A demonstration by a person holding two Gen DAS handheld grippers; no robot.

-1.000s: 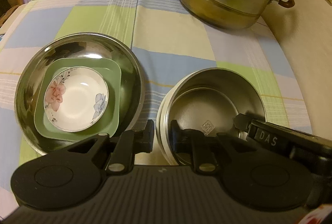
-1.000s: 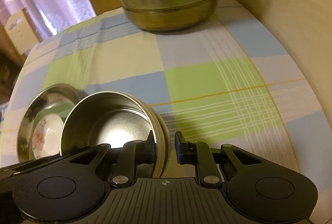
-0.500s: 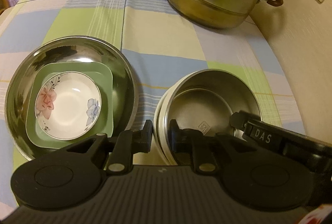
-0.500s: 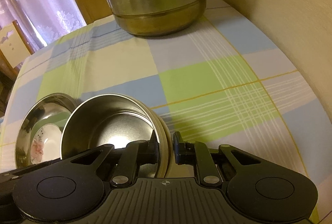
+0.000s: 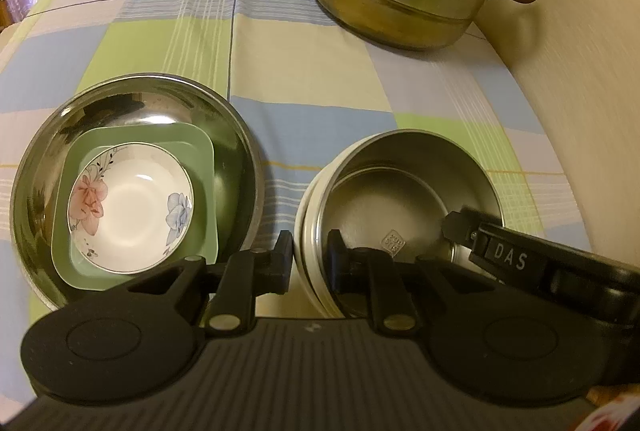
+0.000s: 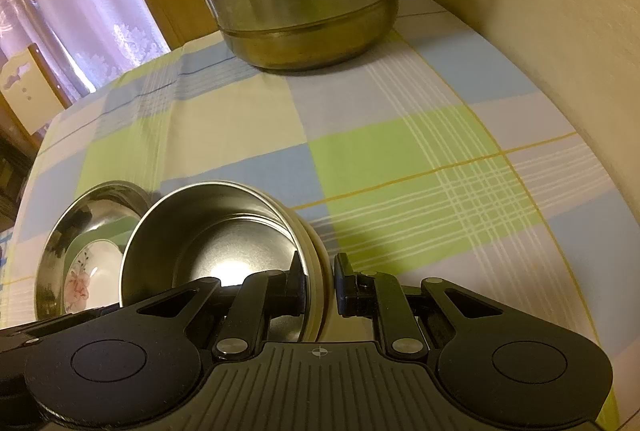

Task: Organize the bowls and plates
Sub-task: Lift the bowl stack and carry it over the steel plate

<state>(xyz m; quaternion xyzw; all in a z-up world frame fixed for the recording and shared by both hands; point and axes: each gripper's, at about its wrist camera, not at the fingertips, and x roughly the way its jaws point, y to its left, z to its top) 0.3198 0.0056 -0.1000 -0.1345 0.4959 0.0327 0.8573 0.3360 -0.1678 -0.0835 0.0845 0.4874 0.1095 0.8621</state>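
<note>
Now both claws angle downward, left claw (image 5: 308, 263) and right claw (image 6: 318, 285) pinching the steel bowl's (image 5: 400, 191) rim.

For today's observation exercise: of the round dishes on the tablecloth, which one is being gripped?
The cream-sided steel bowl: the left gripper and right gripper each clamp its rim. The large steel bowl and flowered dish lie untouched.

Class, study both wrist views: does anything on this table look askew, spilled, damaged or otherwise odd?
One thing: the cream-rimmed steel bowl sits tilted, its rim pinched on two sides by the left gripper and the right gripper. Nothing looks spilled or damaged. The floral dish nests neatly in the green square plate inside the wide steel bowl.
</note>
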